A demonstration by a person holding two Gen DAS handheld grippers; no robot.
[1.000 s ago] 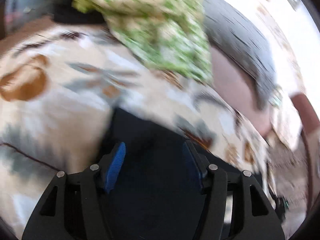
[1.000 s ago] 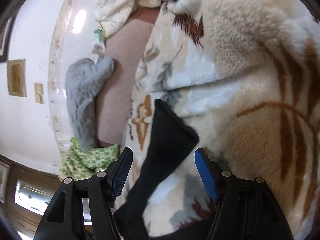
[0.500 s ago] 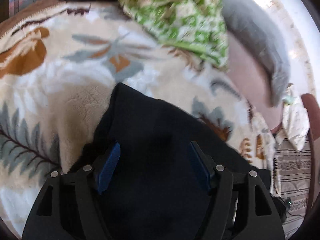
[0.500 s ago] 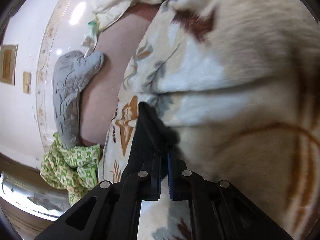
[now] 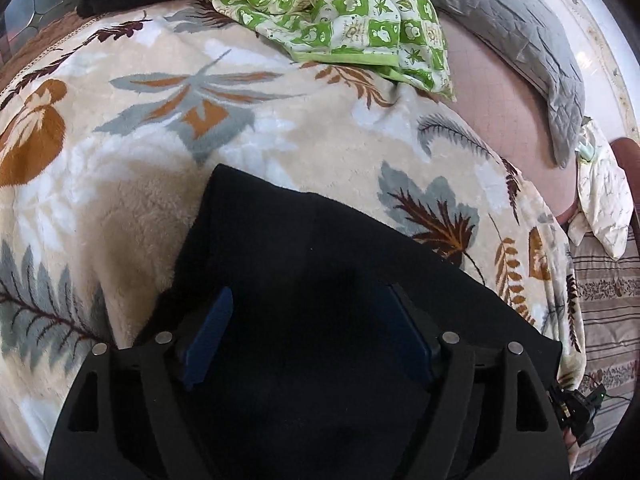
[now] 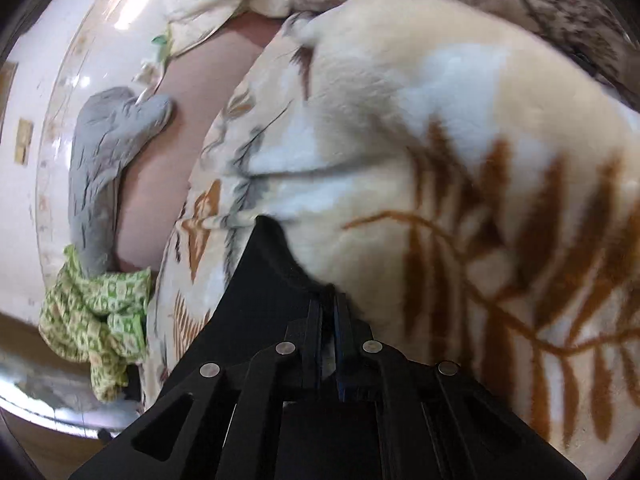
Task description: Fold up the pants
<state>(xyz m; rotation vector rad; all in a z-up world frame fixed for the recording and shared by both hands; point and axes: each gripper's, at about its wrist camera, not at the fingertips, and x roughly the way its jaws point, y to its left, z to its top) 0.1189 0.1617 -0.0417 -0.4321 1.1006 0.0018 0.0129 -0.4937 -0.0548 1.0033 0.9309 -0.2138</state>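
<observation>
Black pants [image 5: 320,248] lie flat on a leaf-patterned fleece blanket [image 5: 132,184]. My left gripper [image 5: 310,324] hovers just over the dark cloth. Its jaws are opening, the blue pads [image 5: 210,336] stand wide apart, and the fabric lies beneath them without being pinched. In the right wrist view a narrow end of the pants [image 6: 264,280] runs up from the bottom. My right gripper [image 6: 329,308] is shut on the edge of that end, where it meets the blanket [image 6: 460,140]. The fingers hide the pinched part.
A green patterned cloth [image 5: 340,20] is heaped at the blanket's far edge, beside a grey quilted pillow [image 5: 520,40] on a pink sheet [image 5: 508,120]. A white pillow [image 5: 600,200] and striped bedding [image 5: 604,320] lie to the right. A wall [image 6: 24,200] borders the bed.
The right gripper's jaws have closed on the pants' edge and drawn it along the blanket. The left gripper's jaws have spread wider and it has sunk closer over the black cloth.
</observation>
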